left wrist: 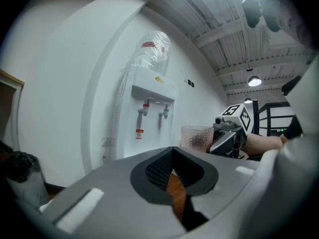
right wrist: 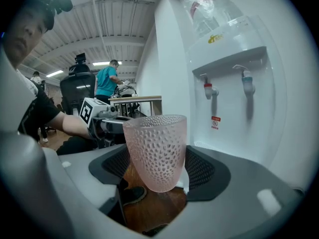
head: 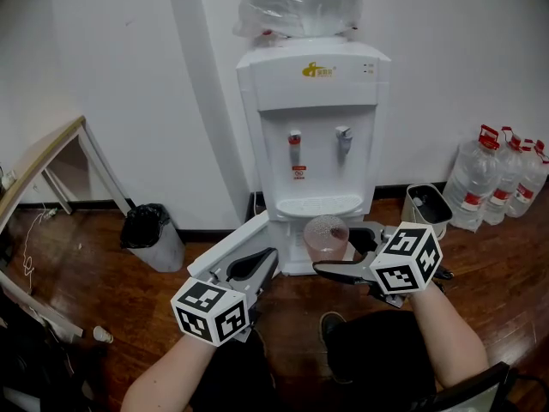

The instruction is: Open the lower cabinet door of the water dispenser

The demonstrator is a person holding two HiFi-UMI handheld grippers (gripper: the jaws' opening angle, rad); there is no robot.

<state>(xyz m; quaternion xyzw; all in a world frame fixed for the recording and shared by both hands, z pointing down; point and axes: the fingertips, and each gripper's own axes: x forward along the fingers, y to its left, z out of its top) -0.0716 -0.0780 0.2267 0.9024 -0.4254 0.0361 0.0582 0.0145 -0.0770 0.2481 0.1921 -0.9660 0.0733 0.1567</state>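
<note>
Nearest the camera, two forearms reach forward over a dark wooden floor (head: 103,273), each carrying a gripper with a marker cube.

Left gripper (head: 268,260): jaws parted, nothing between the pads; through the gap its own view shows only floor. It sits just beside the outer edge of the lower cabinet door (head: 225,254), not clamped on it.

Right gripper (head: 336,249): jaws closed on a pale pink dimpled cup (head: 326,234), one pad on either side of the wall. Cup upright, looks empty, held in front of the dispenser's base.

Lower cabinet door: already swung out to the picture's left, a white panel angling away from the cabinet toward the person. The opening behind it is hidden by the cup and grippers.

Water dispenser (head: 313,136): white, upright against a white wall. Red tap (head: 295,138) and grey tap (head: 343,136) above the drip tray (head: 319,206). Water bottle (head: 296,3) seated on top, wrapped in clear plastic.

On the floor to the left, a black bin (head: 150,230); farther left, a table (head: 43,161) edge. On the right, a small pale bin (head: 426,209), and beyond it a cluster of water jugs (head: 502,178) with red caps along the wall.
</note>
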